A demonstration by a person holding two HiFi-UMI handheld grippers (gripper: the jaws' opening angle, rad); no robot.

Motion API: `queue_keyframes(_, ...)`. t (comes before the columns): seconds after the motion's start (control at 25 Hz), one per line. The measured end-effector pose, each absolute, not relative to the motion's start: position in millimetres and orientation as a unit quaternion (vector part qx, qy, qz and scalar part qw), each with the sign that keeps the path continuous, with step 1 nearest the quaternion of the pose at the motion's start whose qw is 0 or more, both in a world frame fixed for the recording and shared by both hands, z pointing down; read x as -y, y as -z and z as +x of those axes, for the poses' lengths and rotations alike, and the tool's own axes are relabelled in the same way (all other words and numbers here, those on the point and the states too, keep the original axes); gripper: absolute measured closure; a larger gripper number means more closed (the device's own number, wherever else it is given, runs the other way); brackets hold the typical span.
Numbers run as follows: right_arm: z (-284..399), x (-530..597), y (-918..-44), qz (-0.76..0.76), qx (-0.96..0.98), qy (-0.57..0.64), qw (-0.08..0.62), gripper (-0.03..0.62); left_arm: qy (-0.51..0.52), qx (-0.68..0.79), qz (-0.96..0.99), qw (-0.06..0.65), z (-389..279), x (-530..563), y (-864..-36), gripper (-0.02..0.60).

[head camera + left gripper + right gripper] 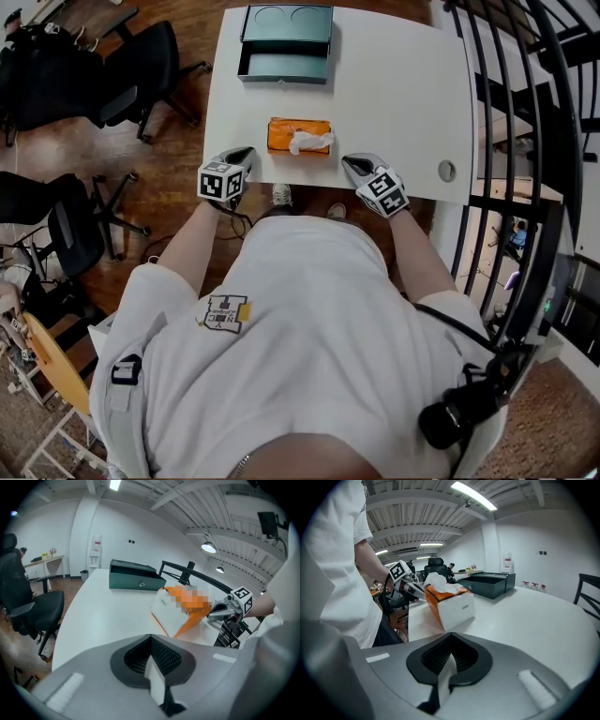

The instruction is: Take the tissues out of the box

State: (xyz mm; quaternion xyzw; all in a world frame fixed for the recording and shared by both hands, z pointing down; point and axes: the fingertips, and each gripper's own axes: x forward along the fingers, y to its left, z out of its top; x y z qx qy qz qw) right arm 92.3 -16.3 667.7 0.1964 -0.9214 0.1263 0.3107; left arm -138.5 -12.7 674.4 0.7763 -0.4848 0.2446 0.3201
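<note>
While the orange tissue box [286, 132] sat on the white table [394, 94], the left gripper [246, 151] and right gripper [352, 161] were held at its near edge, jaws fully closed on nothing

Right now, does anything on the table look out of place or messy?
Nothing spilled or damaged. The orange tissue box sits flat, one tissue poking up. Only the far green case stands out: its drawer looks pulled open.
</note>
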Motion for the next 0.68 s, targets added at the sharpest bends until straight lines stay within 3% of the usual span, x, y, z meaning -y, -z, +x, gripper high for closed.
queue_keyframes(0.68,88.9,15.0,-665.2,0.198,0.922,-0.131,0.306,0.594,-0.243,0.486,0.773,0.327,-140.8,11.1,-678.6,0.581)
